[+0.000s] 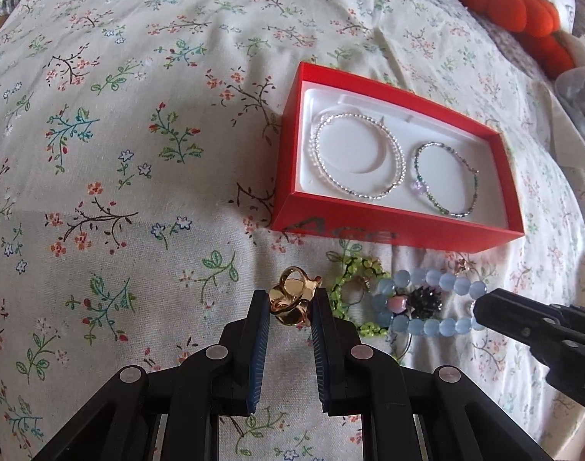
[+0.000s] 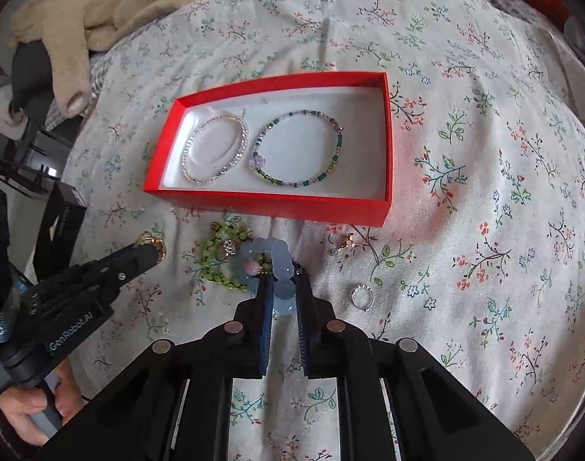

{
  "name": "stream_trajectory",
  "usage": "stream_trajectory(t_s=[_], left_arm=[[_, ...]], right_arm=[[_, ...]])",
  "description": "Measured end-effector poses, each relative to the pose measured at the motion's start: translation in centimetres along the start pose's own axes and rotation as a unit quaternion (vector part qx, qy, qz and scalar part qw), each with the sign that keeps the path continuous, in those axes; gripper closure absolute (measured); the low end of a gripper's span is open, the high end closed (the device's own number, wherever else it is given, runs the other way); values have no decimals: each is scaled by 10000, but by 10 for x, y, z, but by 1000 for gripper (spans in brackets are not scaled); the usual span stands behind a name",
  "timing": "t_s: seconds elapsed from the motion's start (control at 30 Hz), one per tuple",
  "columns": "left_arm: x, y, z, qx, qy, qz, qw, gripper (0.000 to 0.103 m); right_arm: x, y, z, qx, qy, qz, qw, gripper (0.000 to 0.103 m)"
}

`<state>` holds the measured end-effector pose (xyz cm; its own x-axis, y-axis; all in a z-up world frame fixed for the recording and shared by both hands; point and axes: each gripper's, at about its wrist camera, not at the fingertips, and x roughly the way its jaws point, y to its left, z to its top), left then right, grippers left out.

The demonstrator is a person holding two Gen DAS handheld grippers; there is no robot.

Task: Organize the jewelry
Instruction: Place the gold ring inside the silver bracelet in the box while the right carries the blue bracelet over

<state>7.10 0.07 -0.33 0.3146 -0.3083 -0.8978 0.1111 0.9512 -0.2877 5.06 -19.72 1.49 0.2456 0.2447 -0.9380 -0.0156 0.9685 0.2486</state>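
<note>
Left wrist view, left claw (image 1: 291, 304) clamping a gold ring (image 1: 292, 299) between its pads, right claw (image 2: 284, 290) pinching the blue bracelet (image 2: 271, 265) just right of it, green bracelet (image 1: 350, 292) lying between them, red box (image 1: 288, 176) ahead holding two bracelets.

On a floral-print bedsheet (image 2: 484, 153), the right gripper (image 2: 284, 292) has its blue-padded fingers closed around a pale blue round-bead bracelet (image 2: 271, 259) just in front of an open red rectangular cardboard box (image 2: 269, 203). Inside the box lie a clear crystal-bead bracelet (image 2: 215, 148) and a green multicoloured seed-bead bracelet (image 2: 298, 150), side by side. A lime-green beaded bracelet (image 2: 219, 257) touches the blue one; a small silver ring (image 2: 362, 297) lies apart to the right.
</note>
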Motion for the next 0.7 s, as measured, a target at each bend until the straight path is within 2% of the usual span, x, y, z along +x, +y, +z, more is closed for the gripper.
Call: stream_trajectory(t_s=[0.23,0.7], left_arm=[[-11,-5,2,-3,-133,-110,9999,87],[-24,-17,23,-114,-639,-557,9963,87]], right_arm=[[-23,1,-4,47,-245,222,9994,91],[-65,-5,16,329,-828,525,9946,91]])
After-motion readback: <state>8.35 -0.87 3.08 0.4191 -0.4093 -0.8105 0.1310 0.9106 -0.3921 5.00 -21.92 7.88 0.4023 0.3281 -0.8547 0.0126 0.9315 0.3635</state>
